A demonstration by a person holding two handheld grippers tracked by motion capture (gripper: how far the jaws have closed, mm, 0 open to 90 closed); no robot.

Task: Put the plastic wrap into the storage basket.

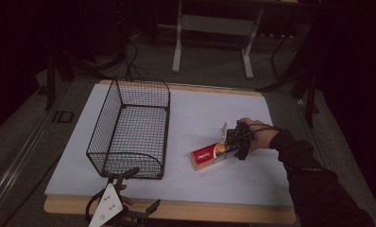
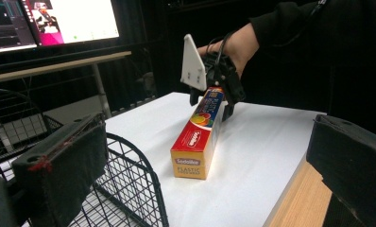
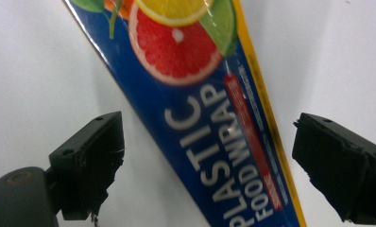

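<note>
- High view: long, narrow plastic wrap box lying flat on the white table, right of centre, red at its near-left end, fruit picture toward its far-right end.
- Right gripper hovering over the far-right end of the box, held by a hand in a dark sleeve reaching in from the right.
- Left gripper resting low at the near edge, pointing toward the near end of the wire basket.
- Black mesh basket standing left of the box and apart from it, nothing inside.
- Left gripper view: box seen end-on, yellow end panel nearest, red and blue top face with citrus picture running away toward the far side.
- Right gripper straddling the far end of the box, tilted down, white plate on top.
- Left gripper's own black jaws standing wide apart with nothing between them, basket rim just below.
- Right gripper view: box running diagonally, blue face with grapefruit and lemon slices and white lettering "PLASTIC FOOD WRAP".
- Jaws spread fully, one each side of the box, pads clear of it, not gripping.
</note>
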